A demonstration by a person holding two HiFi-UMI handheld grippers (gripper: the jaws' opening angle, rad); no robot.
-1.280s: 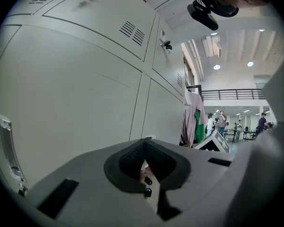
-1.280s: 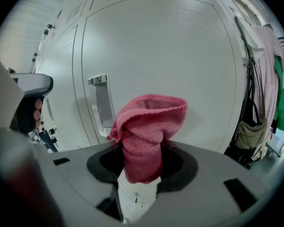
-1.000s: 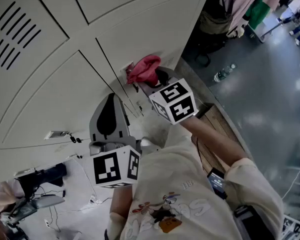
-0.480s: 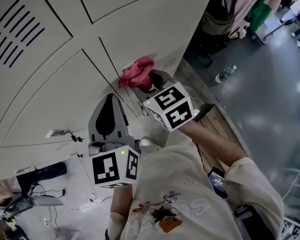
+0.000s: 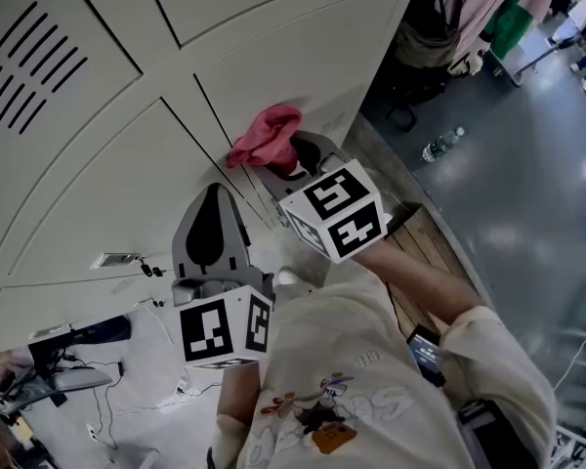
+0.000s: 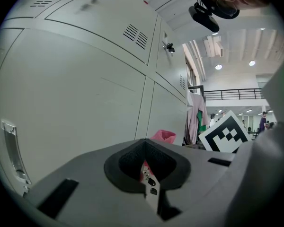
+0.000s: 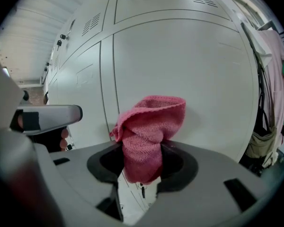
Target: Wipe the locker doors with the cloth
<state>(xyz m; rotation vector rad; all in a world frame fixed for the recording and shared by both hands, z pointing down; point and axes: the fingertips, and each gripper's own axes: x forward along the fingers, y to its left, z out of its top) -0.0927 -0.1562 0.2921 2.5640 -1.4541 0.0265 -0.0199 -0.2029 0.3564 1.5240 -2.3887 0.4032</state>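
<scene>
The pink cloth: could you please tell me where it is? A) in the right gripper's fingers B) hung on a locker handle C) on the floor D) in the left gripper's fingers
A: the right gripper view shows the right gripper shut on the cloth.

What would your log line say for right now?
right gripper: shut on pink cloth | pink cloth: raised at locker door | left gripper: shut, empty

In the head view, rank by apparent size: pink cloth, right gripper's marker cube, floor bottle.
1. Marker cube on the right gripper, largest, though nearest the camera.
2. Pink cloth, somewhat smaller.
3. Bottle, smallest and farthest away.
</scene>
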